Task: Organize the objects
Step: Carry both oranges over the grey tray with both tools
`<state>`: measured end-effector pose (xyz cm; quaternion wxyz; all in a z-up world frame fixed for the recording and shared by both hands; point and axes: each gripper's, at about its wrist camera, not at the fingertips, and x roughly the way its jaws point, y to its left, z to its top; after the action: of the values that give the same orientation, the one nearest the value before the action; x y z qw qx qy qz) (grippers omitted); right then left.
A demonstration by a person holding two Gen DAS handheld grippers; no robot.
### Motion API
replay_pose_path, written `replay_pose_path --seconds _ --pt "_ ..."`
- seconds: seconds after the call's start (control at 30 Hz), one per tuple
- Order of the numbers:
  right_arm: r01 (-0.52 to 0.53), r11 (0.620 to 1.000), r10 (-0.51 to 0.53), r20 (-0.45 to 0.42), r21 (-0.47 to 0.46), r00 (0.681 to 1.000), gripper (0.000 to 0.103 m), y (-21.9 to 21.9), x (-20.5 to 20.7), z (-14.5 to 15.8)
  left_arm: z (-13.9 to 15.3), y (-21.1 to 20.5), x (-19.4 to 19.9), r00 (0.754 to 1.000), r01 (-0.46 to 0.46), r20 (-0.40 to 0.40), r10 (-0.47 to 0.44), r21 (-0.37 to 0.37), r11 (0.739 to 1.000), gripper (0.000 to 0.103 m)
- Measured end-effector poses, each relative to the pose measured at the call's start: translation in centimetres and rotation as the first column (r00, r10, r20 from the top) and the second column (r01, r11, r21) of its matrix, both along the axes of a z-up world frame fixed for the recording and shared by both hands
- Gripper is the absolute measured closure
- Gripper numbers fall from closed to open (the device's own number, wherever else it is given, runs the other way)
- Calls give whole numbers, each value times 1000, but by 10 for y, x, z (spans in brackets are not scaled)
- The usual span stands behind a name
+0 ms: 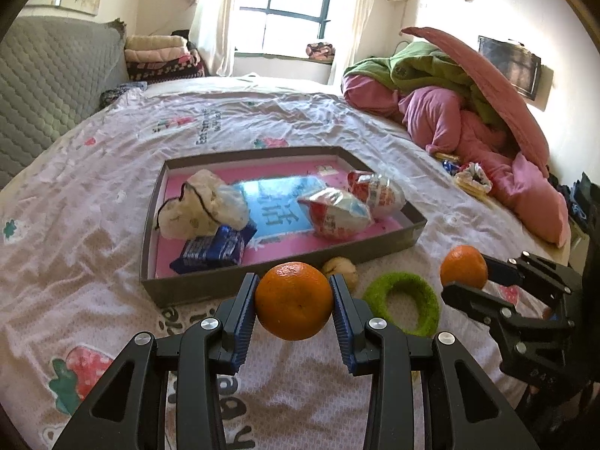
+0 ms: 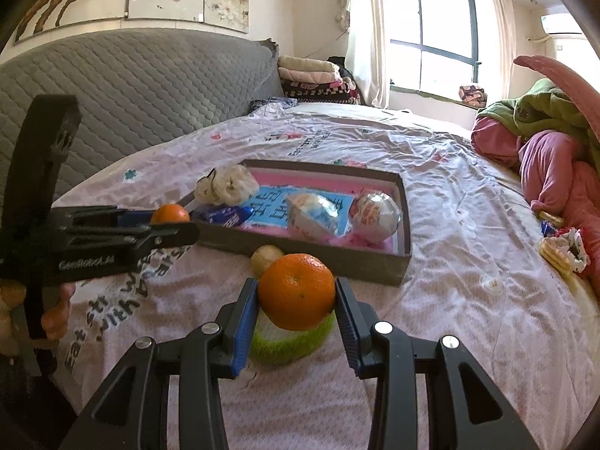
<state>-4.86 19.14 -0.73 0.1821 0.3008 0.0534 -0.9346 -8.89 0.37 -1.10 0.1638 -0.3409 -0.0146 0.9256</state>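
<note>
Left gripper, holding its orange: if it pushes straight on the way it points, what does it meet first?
Most likely the near wall of the box. The left gripper, shut on its orange, aims down at that wall, with the blue packet just behind it. Depth is unclear; it might clear the wall.

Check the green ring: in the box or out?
Out. The green ring lies on the bedsheet, in front of the box wall, beside a walnut.

Left tool [image 1: 294,302] and right tool [image 2: 296,292] both tilt downward side by side, each with blue pads clamped on an orange; fingers [image 2: 56,311] grip the left tool's handle.
</note>
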Motion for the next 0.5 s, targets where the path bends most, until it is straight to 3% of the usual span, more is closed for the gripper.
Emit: replay_pose_path --seconds 0.2,0.5 --pt "12 1000 -11 -45 25 999 62 1 -18 10 7 5 -10 999 2 -32 -2 -12 1000 64" --pt "33 999 -33 -32 27 999 62 5 -47 6 1 7 -33 1000 -12 -25 12 -12 1000 64"
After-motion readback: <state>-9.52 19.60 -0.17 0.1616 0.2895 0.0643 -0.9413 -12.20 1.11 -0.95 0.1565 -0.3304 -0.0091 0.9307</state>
